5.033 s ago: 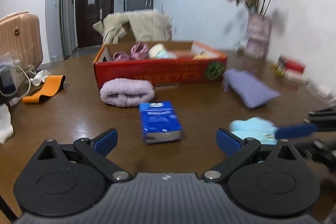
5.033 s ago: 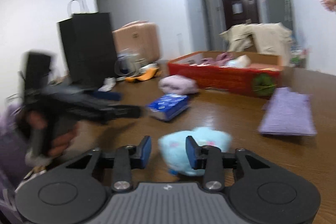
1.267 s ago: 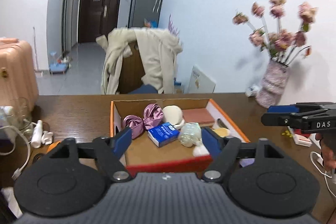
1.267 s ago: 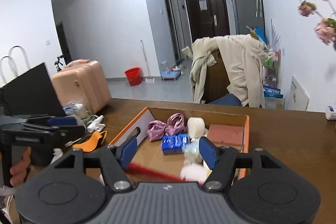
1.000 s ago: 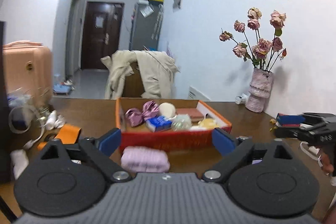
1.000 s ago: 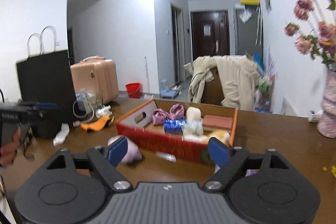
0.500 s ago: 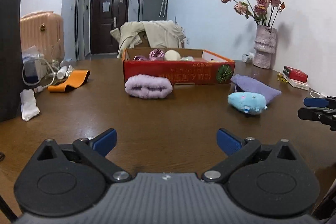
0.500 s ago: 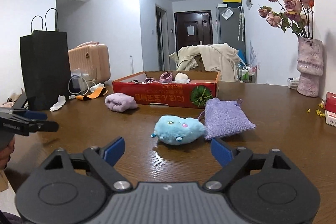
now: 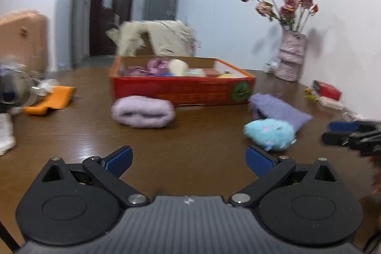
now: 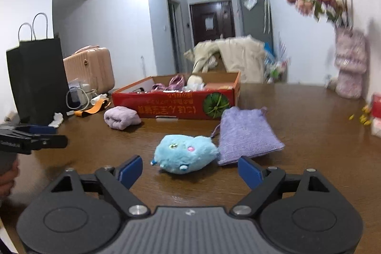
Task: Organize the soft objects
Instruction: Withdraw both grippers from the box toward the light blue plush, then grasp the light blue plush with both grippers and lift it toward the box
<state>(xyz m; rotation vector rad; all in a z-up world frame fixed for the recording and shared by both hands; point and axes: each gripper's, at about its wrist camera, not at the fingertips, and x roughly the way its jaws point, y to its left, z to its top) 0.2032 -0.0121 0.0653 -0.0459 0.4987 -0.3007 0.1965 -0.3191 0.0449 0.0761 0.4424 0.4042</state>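
A red cardboard box (image 9: 183, 88) (image 10: 176, 104) with several soft items inside stands on the brown table. In front of it lie a rolled lilac towel (image 9: 142, 111) (image 10: 122, 119), a light blue plush toy (image 9: 270, 133) (image 10: 184, 154) and a purple knitted pouch (image 9: 278, 108) (image 10: 246, 132). My left gripper (image 9: 189, 158) is open and empty, low over the table, with the towel ahead. My right gripper (image 10: 190, 168) is open and empty, with the plush toy just ahead between its fingertips. It also shows at the right of the left wrist view (image 9: 352, 132).
A vase of dried roses (image 9: 290, 56) and a small red box (image 9: 326, 89) stand at the table's right. An orange strap (image 9: 51, 100), cables, a white cloth and a black paper bag (image 10: 38, 80) are at the left. A chair with a beige coat (image 10: 228, 58) is behind the box.
Both grippers have moved forward towards the objects. The plush toy now lies just ahead of the right gripper's open fingers. Both stay open and empty.
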